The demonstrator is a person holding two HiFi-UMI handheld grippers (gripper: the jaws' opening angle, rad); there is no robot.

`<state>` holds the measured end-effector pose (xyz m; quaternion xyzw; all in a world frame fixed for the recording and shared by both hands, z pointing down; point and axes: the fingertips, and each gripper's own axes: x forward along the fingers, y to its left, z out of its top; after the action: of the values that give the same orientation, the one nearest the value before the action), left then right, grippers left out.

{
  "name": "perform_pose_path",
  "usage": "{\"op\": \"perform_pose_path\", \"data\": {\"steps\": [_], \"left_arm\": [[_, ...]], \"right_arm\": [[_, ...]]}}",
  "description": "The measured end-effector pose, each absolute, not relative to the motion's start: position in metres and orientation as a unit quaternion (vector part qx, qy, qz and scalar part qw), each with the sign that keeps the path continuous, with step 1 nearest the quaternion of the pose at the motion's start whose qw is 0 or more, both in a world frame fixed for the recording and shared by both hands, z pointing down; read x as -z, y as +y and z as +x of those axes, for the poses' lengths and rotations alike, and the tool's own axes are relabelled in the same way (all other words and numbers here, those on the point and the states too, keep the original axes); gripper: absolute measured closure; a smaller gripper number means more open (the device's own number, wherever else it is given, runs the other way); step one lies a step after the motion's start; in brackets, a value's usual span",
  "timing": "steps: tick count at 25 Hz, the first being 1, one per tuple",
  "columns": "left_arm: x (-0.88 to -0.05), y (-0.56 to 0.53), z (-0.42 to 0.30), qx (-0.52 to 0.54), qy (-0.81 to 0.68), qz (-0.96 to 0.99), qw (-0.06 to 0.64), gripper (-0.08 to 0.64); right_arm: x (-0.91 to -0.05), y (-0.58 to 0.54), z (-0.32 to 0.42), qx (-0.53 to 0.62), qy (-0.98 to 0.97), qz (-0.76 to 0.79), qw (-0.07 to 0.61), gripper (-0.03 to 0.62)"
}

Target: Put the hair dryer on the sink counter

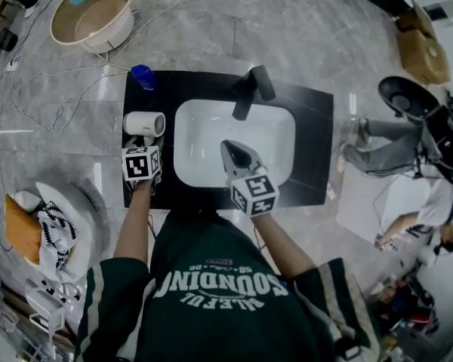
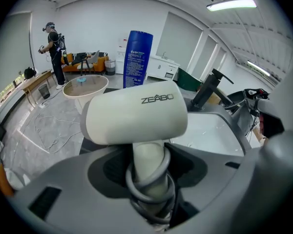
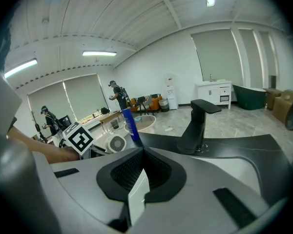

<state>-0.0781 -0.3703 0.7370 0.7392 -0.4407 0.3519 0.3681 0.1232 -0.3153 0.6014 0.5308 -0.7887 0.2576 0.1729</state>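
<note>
My left claw (image 2: 149,179) is clenched on the handle of the white hair dryer (image 2: 136,118), gripping through the grey cord (image 2: 162,165) wound round that handle. From the head view the dryer sits over the narrow strip of black table (image 1: 309,127) at 9 o'clock of the sink basin (image 1: 272,138). I cannot tell whether it rests on the surface or hangs just above it. My right claw (image 3: 136,189) is clenched on nothing and hovers over the basin's 6 o'clock side.

My worries:
- The strip is narrow. A top-heavy dryer let go upright could topple into the basin or off the 9 o'clock edge, so I would lay it flat.
- The cord loops could catch on the claw as it releases and drag the dryer along.
- A blue bottle (image 1: 142,76) stands at the dryer's 12 o'clock, and a push forward could knock it.

The basin looks empty beneath the black faucet (image 1: 249,89). On the floor at 11 o'clock, a round tub (image 1: 98,13) shows only a small blue thing inside.
</note>
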Motion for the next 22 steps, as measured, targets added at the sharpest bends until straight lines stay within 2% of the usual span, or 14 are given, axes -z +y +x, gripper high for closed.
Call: {"op": "perform_pose_path", "data": {"steps": [22], "left_arm": [[-0.749, -0.376, -0.069, -0.371, -0.434, 0.725, 0.386, 0.344]], "right_arm": [[-0.606, -0.31, 0.124, -0.272, -0.775, 0.544, 0.171, 0.592]]}}
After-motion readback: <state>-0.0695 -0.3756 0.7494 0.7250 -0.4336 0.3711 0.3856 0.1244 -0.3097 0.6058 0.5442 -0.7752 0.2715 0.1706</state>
